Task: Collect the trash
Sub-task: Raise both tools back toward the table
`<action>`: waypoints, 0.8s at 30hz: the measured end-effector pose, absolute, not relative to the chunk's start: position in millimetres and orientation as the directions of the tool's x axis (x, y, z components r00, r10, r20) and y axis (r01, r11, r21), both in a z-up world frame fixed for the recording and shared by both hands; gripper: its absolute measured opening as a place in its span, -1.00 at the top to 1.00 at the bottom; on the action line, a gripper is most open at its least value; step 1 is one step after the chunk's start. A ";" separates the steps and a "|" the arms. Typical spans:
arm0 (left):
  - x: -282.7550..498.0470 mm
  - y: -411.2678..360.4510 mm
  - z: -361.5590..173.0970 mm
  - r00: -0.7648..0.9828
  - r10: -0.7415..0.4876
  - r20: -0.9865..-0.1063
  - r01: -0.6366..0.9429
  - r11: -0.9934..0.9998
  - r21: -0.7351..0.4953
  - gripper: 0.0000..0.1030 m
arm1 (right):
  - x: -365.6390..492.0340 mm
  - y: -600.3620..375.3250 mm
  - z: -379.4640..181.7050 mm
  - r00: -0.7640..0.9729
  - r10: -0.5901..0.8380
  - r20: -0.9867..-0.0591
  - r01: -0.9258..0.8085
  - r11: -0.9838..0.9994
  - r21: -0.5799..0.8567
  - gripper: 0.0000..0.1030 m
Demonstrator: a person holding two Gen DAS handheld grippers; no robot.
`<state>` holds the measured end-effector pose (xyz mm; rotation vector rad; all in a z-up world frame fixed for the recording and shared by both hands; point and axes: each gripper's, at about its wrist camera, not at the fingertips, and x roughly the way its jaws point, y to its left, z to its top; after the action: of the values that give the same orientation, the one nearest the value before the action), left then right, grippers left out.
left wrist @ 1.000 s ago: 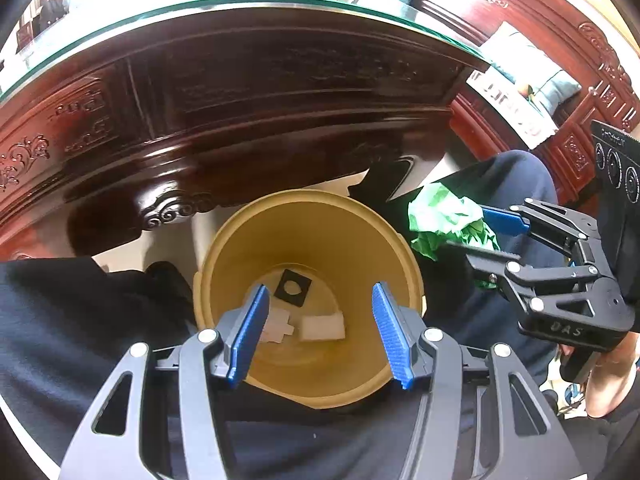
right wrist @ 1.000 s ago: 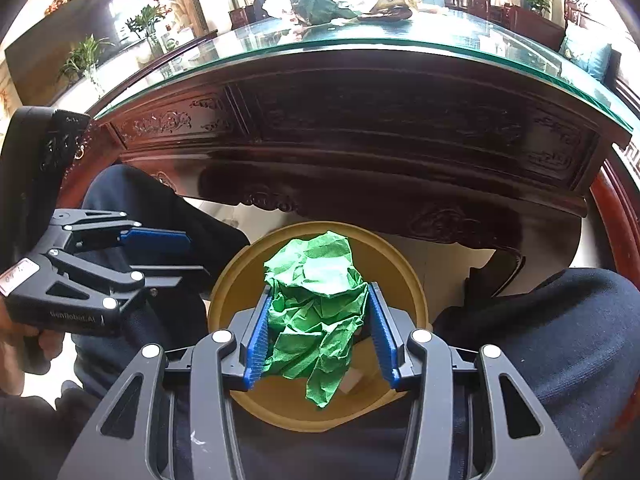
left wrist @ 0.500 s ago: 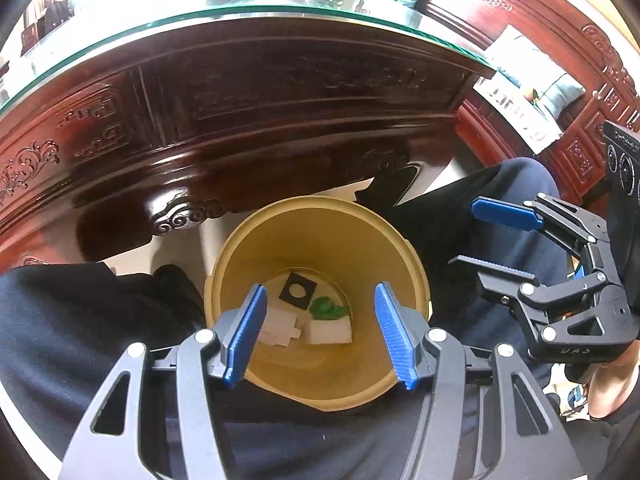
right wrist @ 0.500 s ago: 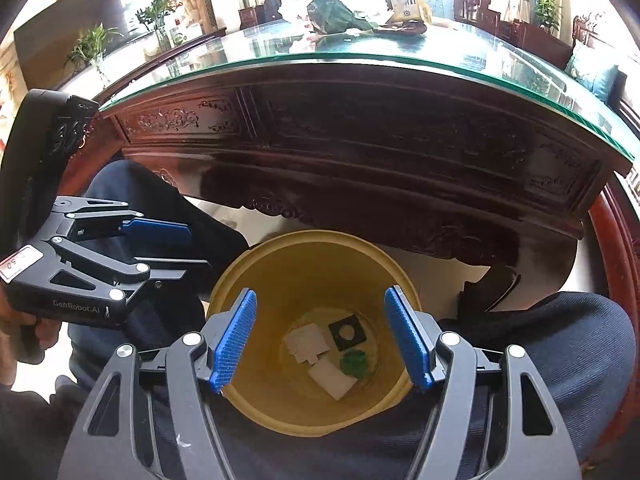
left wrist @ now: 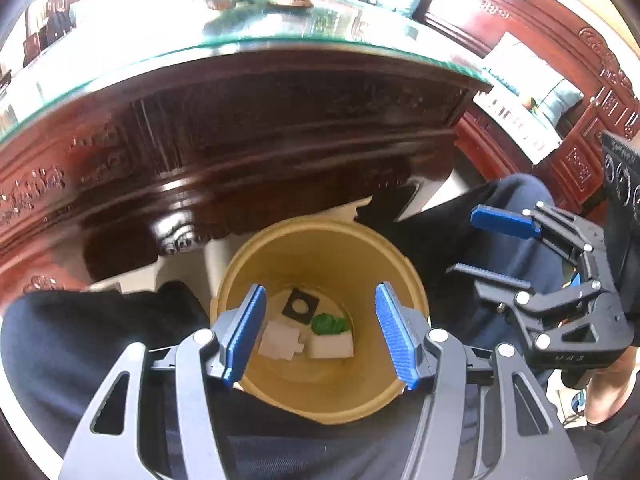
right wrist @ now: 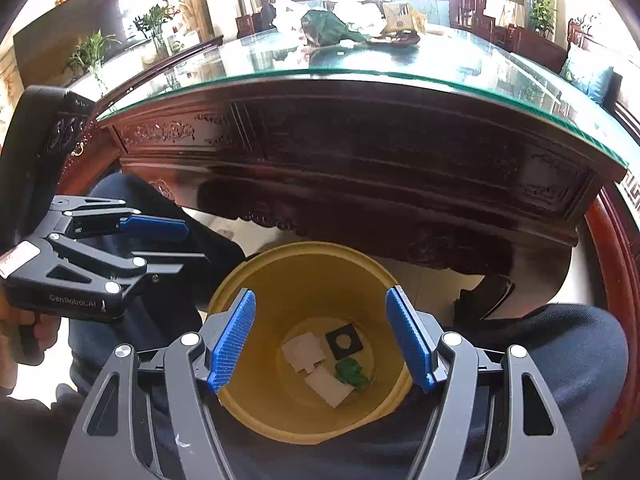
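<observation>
Gone from the right gripper [right wrist: 320,340], whose jaws have just been opening and now stand spread and empty, the green paper wad [right wrist: 351,372] lies at the bottom of the yellow bin [right wrist: 256,408] beside white scraps [right wrist: 304,350]. Left gripper [left wrist: 318,334] has been widening too, empty. More litter [right wrist: 340,20] waits on the glass-topped table [right wrist: 400,76].

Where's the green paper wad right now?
At the bottom of the yellow bin, seen in both wrist views: the green paper wad lies beside the black square piece and a white scrap, in neither gripper.
</observation>
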<state>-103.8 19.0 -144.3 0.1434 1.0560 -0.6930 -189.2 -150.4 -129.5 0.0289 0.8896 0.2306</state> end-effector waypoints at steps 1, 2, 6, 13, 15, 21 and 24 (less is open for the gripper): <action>-102.1 18.5 -139.9 0.320 -0.457 -0.830 0.586 0.784 -0.205 -0.25 | -188.1 -151.6 -127.8 0.611 0.213 -0.762 -0.188 0.975 0.121 -0.31; -100.1 17.9 -134.6 0.341 -0.457 -0.822 0.585 0.787 -0.195 -0.31 | -186.8 -153.2 -125.7 0.618 0.216 -0.756 -0.189 0.974 0.124 -0.31; -88.3 17.6 -111.4 0.412 -0.467 -0.782 0.577 0.798 -0.173 -0.46 | -179.1 -161.7 -110.2 0.666 0.221 -0.712 -0.184 0.974 0.130 -0.39; -61.6 28.2 -45.0 0.651 -0.457 -0.606 0.484 0.865 -0.132 -0.92 | -165.5 -181.5 -51.7 0.862 0.151 -0.485 -0.115 0.988 0.102 -0.84; -52.9 32.1 -24.9 0.714 -0.448 -0.538 0.450 0.883 -0.138 -0.92 | -159.7 -184.8 -35.1 0.900 0.124 -0.417 -0.097 0.992 0.084 -0.84; -21.1 32.1 23.8 0.830 -0.408 -0.381 0.381 0.913 -0.149 -0.92 | -128.3 -195.1 6.5 0.970 0.046 -0.238 -0.030 0.997 0.069 -0.84; -1.5 27.9 35.0 0.863 -0.367 -0.348 0.347 0.930 -0.120 -0.92 | -103.8 -195.0 14.3 0.974 0.015 -0.226 -0.001 0.998 0.065 -0.84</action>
<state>-1.5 27.9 35.0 -0.0541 0.3753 -0.3744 -103.8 -195.0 14.3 0.0646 0.2287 0.0082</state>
